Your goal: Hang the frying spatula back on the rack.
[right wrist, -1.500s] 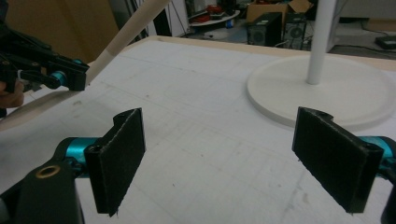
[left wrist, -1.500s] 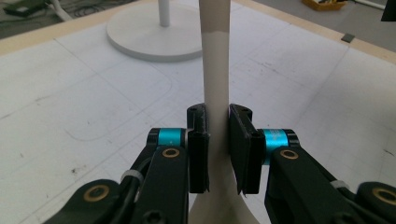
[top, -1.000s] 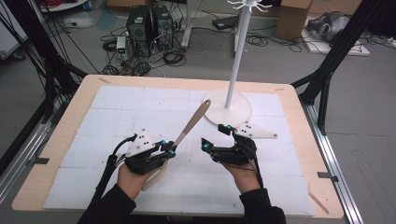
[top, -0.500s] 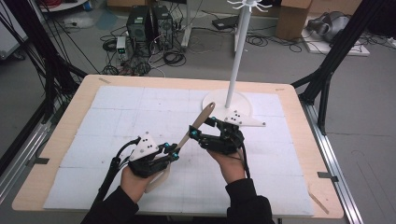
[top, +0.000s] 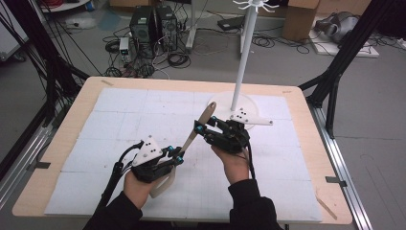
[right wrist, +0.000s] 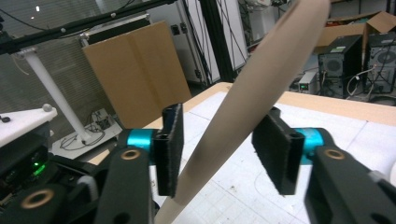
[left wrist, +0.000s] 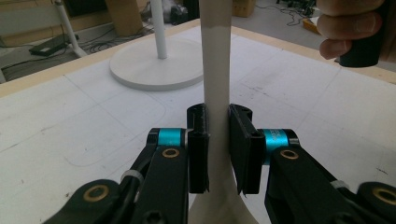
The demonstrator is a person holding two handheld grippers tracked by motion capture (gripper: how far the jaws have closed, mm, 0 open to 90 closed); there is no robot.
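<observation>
A long beige shoehorn (top: pixel 192 135) slants up from my left hand toward the pole stand. My left gripper (top: pixel 178 156) is shut on its lower shaft, just above the wide curved end. In the left gripper view the pads (left wrist: pixel 198 140) press both sides of the shoehorn (left wrist: pixel 215 65). My right gripper (top: pixel 204 125) stands open around the upper shaft. In the right gripper view the shoehorn (right wrist: pixel 254 88) crosses the gap of that gripper (right wrist: pixel 223 123) diagonally and touches neither pad (right wrist: pixel 169 140).
A white pole stand (top: pixel 243 52) with a round base (top: pixel 221 101) rises at the back centre of the white-matted table (top: pixel 115 120). Its base (left wrist: pixel 154 63) lies just beyond the grippers. Computer towers and cables sit on the floor behind.
My right gripper has moved left and forward from beside the stand base; its open jaws now straddle the shoehorn's upper shaft. The left gripper has kept its hold and shifted a little.
</observation>
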